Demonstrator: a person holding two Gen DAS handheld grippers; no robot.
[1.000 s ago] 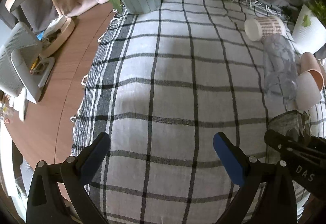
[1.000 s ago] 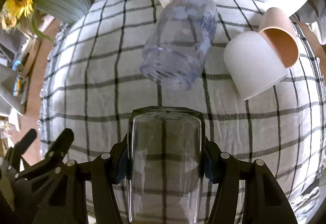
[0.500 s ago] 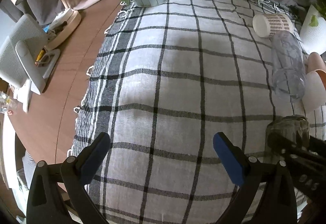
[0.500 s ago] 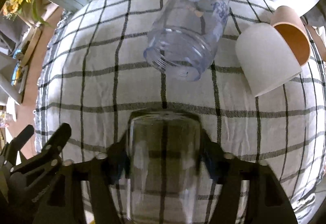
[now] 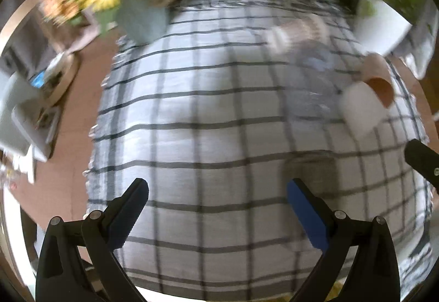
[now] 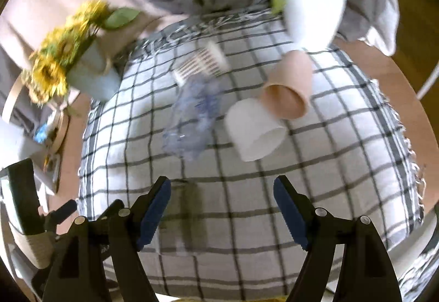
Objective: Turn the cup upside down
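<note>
A clear drinking glass [image 6: 189, 208] stands on the checked cloth [image 6: 315, 164], blurred, just ahead of my right gripper's left finger; in the left wrist view it [image 5: 310, 173] stands just beyond my left gripper's right finger. My right gripper [image 6: 222, 207] is open and empty, pulled back above the cloth. My left gripper [image 5: 218, 206] is open and empty over the near part of the cloth. The right gripper's body shows at the right edge of the left wrist view [image 5: 422, 162].
Lying on the cloth farther back: a clear blue-printed jar [image 6: 192, 121], a white cup [image 6: 255, 132], a tan cup [image 6: 290, 90] and a checked paper cup [image 6: 203, 63]. A sunflower vase [image 6: 90, 74] stands back left, a white plant pot [image 6: 312, 14] back right. Bare wooden table [image 5: 74, 137] lies left.
My right gripper has opened and let go of the clear glass, which now stands on the cloth. Both grippers have pulled back and up; both views are motion-blurred.
</note>
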